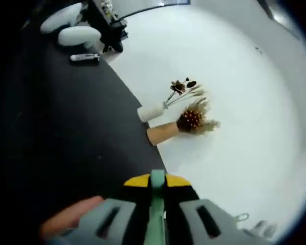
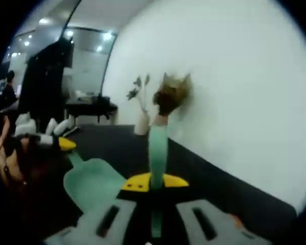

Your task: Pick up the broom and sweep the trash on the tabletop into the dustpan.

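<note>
In the left gripper view my left gripper [image 1: 157,181] is shut on a thin green handle [image 1: 156,214] that runs between its yellow-tipped jaws. The right gripper view shows this handle belongs to the green dustpan [image 2: 94,185], which hangs low over the black tabletop [image 2: 122,143], with the left gripper [image 2: 60,145] at its far left end. My right gripper [image 2: 153,182] is shut on the green broom handle [image 2: 157,148], which rises straight up from its jaws. The broom's bristles are out of sight.
Two vases of dried flowers, one white [image 1: 152,111] and one tan [image 1: 163,132], stand against the white wall [image 1: 234,102] at the table's back edge. White rounded objects [image 1: 77,35], a small remote [image 1: 84,57] and black equipment [image 1: 109,25] sit further along. A person's hand [image 2: 5,158] is at left.
</note>
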The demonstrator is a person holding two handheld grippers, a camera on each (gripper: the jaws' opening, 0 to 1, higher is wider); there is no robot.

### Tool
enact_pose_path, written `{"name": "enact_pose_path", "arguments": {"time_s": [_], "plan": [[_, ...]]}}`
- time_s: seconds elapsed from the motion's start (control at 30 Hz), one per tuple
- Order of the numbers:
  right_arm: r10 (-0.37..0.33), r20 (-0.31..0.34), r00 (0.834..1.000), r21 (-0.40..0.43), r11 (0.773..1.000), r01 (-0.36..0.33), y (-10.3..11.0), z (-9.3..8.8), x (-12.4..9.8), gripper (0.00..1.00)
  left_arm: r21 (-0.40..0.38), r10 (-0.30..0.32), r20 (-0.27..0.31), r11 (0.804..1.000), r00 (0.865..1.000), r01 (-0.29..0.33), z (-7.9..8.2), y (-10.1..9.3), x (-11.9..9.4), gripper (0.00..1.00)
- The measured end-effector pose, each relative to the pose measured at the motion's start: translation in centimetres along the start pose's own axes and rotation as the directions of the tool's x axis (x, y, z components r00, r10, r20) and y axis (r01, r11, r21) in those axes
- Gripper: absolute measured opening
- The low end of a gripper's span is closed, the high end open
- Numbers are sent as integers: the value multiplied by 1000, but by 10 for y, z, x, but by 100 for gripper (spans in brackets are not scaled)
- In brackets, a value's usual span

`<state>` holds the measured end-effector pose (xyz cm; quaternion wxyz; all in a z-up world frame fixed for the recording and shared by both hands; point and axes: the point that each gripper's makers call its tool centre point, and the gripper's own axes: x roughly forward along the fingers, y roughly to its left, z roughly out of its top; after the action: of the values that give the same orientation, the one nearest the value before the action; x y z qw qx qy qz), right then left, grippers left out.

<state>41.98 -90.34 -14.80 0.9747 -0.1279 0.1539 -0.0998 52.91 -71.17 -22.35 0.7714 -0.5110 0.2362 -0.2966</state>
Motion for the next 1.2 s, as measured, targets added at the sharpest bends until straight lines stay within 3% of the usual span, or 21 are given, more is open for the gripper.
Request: {"name": "enact_pose_path", "arguments": {"time_s": [0.27, 0.67, 0.8, 0.9, 0.97, 1.03, 1.1, 1.2], "plan": [[-16, -43, 999, -130, 991, 10, 28, -11, 11, 5, -33, 1, 5, 999, 1000, -1, -3, 10, -2, 10], [-7, -92, 996, -211, 977, -12, 60, -18, 26, 6, -50, -11, 32, 999, 999, 13, -5, 10, -8, 10], [18, -71, 997, -193, 981, -31, 69, -10, 21, 5, -49, -15, 39, 999, 999, 17, -5, 9, -9, 10], [99, -39, 994, -96, 990, -102, 81, 1, 16, 5, -52, -16, 39, 999, 999, 18, -5, 10, -8, 10], [92, -18, 996, -98, 991, -94, 78, 7, 11, 5, -53, -16, 37, 998, 999, 18, -5, 11, -8, 10], [153, 28, 988, 3, 988, -153, 87, 18, 5, 5, -53, -18, 35, 998, 999, 20, -5, 10, -8, 10], [154, 26, 988, 6, 988, -154, 85, 19, 0, 5, -55, -19, 35, 998, 999, 21, -5, 11, -8, 10], [57, 26, 998, -97, 994, -54, 73, 17, -3, 5, -57, -20, 34, 998, 999, 22, -5, 10, -9, 10]]}}
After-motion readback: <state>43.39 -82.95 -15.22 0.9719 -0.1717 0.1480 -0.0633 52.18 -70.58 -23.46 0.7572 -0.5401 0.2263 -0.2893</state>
